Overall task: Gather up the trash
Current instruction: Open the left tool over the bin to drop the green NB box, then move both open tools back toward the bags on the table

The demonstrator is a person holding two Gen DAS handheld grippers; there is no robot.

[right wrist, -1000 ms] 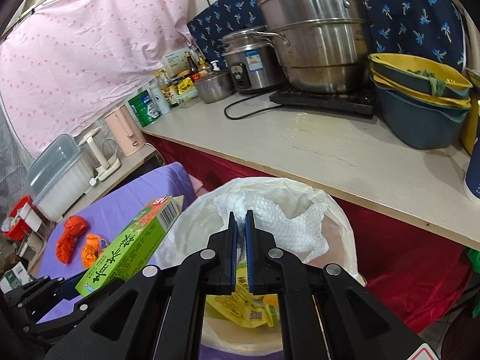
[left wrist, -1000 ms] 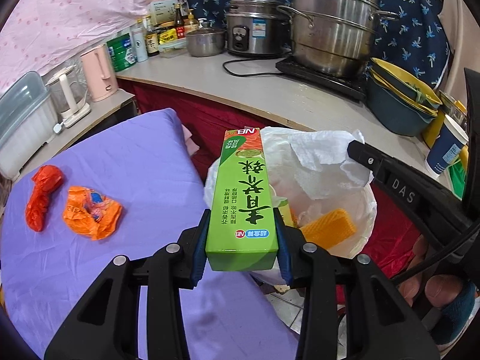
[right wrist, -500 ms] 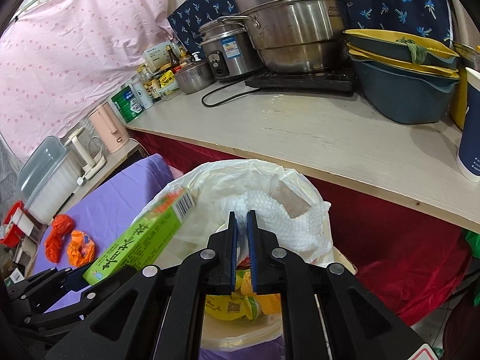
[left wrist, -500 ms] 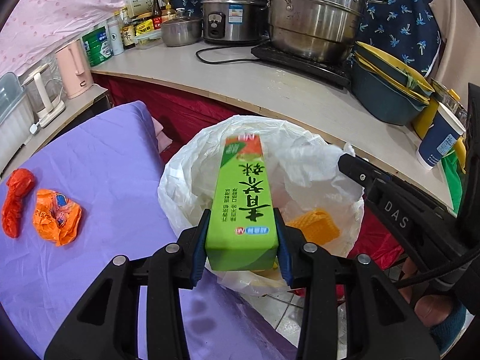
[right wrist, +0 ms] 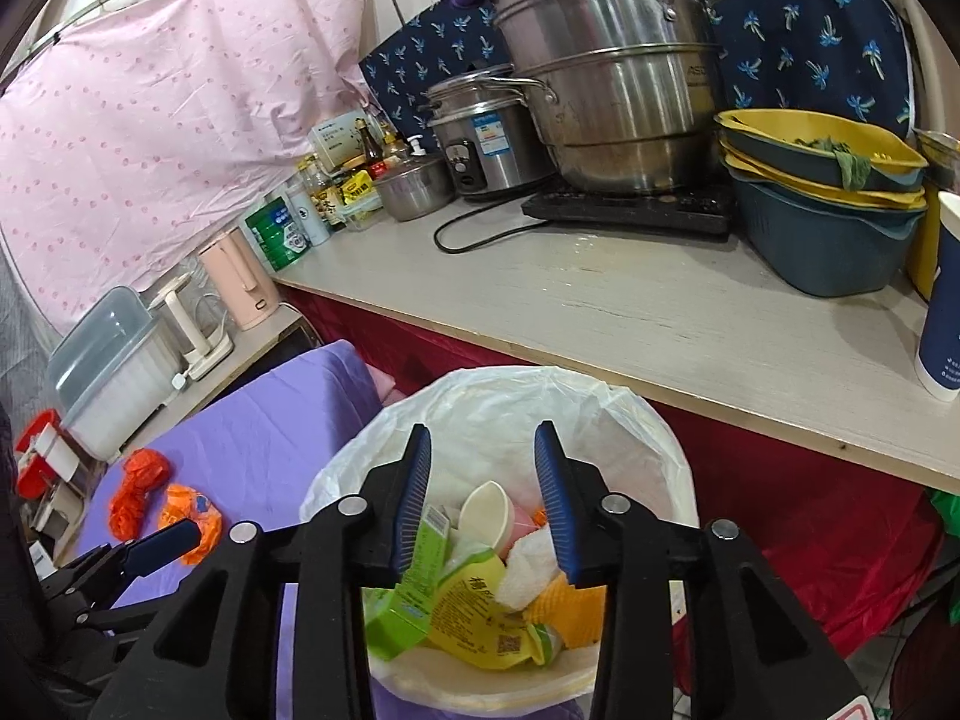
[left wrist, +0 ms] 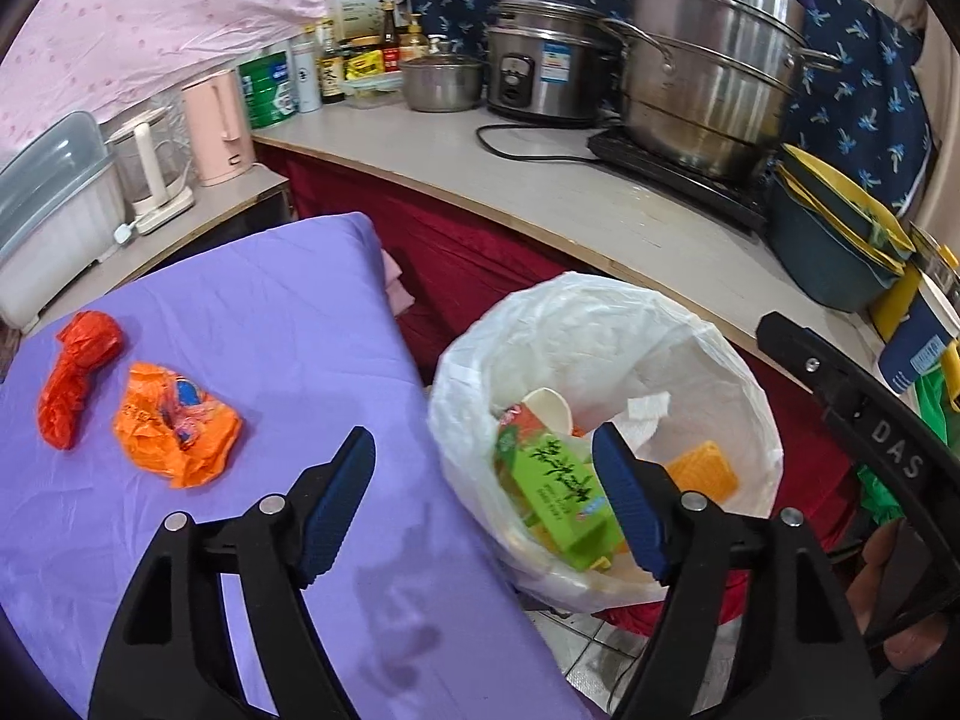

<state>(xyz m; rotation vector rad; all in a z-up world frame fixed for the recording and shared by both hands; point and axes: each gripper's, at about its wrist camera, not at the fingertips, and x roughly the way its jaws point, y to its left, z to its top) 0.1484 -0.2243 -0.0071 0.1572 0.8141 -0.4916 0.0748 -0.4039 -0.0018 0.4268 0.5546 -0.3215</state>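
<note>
The bin lined with a white bag [left wrist: 576, 324] stands beside the purple table; it also shows in the right wrist view [right wrist: 498, 402]. The green box [left wrist: 558, 486] lies inside it among other trash, seen too in the right wrist view [right wrist: 414, 588] with a white tissue [right wrist: 528, 564]. My left gripper [left wrist: 486, 504] is open and empty over the table edge and bin rim. My right gripper [right wrist: 483, 504] is open and empty above the bin. A red crumpled wrapper [left wrist: 78, 372] and an orange crumpled bag [left wrist: 174, 426] lie on the purple cloth [left wrist: 270, 324].
A counter [right wrist: 630, 306] behind the bin holds steel pots [right wrist: 606, 66], a rice cooker [right wrist: 480, 138], stacked basins [right wrist: 822, 192], bottles and a blue cup [right wrist: 945, 300]. A pink kettle [left wrist: 216, 126] and a plastic container [left wrist: 48, 210] stand on a low shelf to the left.
My left gripper opened and the green box dropped into the bin. My right gripper opened and let go of the white tissue, which now lies in the bin.
</note>
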